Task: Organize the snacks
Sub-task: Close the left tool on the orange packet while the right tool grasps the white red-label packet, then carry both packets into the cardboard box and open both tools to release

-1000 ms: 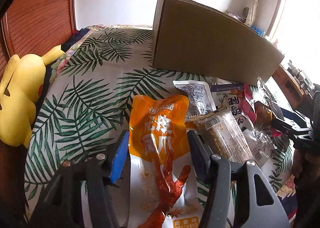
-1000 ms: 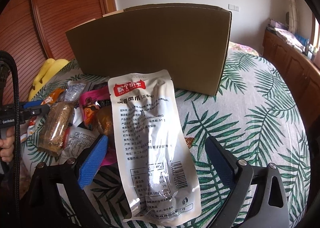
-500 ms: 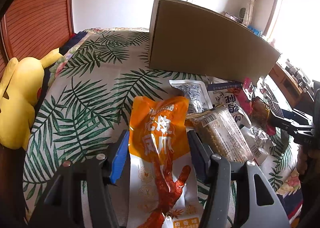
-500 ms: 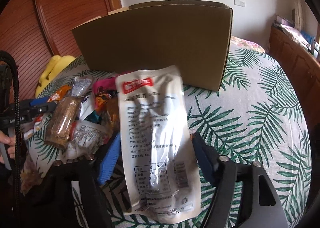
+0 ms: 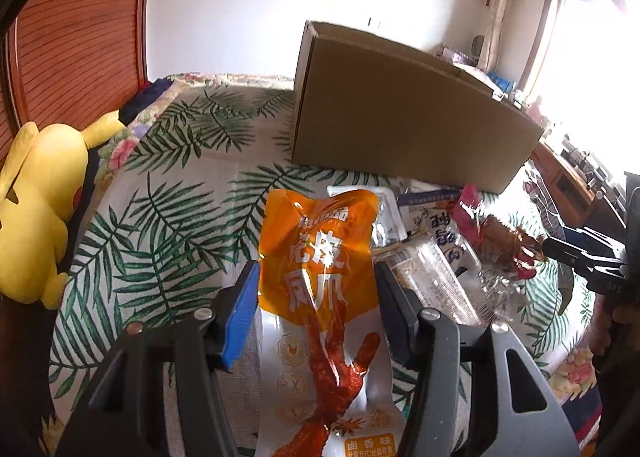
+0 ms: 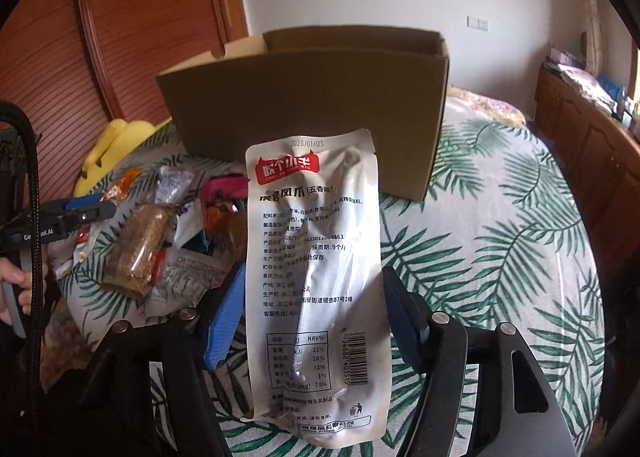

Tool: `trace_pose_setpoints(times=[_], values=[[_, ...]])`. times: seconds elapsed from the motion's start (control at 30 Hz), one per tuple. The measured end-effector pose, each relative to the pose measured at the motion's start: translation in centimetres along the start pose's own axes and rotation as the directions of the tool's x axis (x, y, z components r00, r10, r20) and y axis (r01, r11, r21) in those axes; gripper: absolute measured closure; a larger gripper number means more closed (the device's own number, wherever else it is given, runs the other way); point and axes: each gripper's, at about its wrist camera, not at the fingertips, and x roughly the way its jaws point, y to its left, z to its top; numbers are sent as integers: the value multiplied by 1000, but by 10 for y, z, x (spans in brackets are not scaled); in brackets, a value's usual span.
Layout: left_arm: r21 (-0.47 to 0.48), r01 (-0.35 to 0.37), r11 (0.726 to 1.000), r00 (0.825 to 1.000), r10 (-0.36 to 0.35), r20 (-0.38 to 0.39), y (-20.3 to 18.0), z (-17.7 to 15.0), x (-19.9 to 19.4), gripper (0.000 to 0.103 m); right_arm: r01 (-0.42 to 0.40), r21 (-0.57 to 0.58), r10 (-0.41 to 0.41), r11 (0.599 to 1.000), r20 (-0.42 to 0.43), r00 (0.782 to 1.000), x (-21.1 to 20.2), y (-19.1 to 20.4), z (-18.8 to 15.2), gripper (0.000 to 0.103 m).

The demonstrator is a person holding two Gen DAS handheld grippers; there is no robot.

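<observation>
Plush toy point(image 5: 36, 213), yellow, slumped at the far left edge of the bed beside the wooden slatted panel point(image 5: 76, 41). Moving in, there's the palm-leaf bedspread point(image 5: 168, 217) running wide across the left wrist view. Now the left gripper point(image 5: 316, 309): blue pad on one side, dark pad on the other, both squeezed against the sides of the orange chicken-feet pouch point(image 5: 320, 269), jaws closing on it a touch further as we look. The pouch stands up between the fingers, top edge tipped toward the cardboard box point(image 5: 400, 117). That box sits behind it on the bedspread, top open.

Right of the pouch lies the loose pile: a clear pack of grainy brown bars point(image 5: 432, 281), touching the gripper's dark finger, then a white packet with blue lettering point(image 5: 436, 217), then a red-and-brown wrapped snack point(image 5: 504, 241). At the far right edge, the tips of the other gripper poke in.

Over to the right wrist view! Far left, a hand point(image 6: 12, 289) on the handle of the left tool, the same snack pile beside it. Centre frame, the right gripper point(image 6: 312, 313) has the silver pouch point(image 6: 316, 277) pinched by its edges, jaws closing on it, back label facing the camera, barcode low on its right side. It's held clear of the bedspread, in front of the cardboard box. Off right, a wooden cabinet point(image 6: 592, 145) along the wall.
</observation>
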Motion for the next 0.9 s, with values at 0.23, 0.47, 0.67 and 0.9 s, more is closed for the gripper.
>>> trace_pose_setpoints(times=[0.23,0.47,0.67,0.9], values=[[4,18,1000,998,-18,53,-6,7,-16,48,7,-13,-6,1000,59,998,-14,5,7,36],[13,39,999,994,-40,101,-15,19,-34,48,-7,-15,9,1000,91,996,-26,9,15,36],[34,56,998,990,-60,129,-26,29,-44,48,-10,-8,11,1000,116,993,-33,9,21,36],[62,82,995,985,-90,150,-42,48,-46,47,-9,-10,11,1000,143,990,-41,9,32,36]])
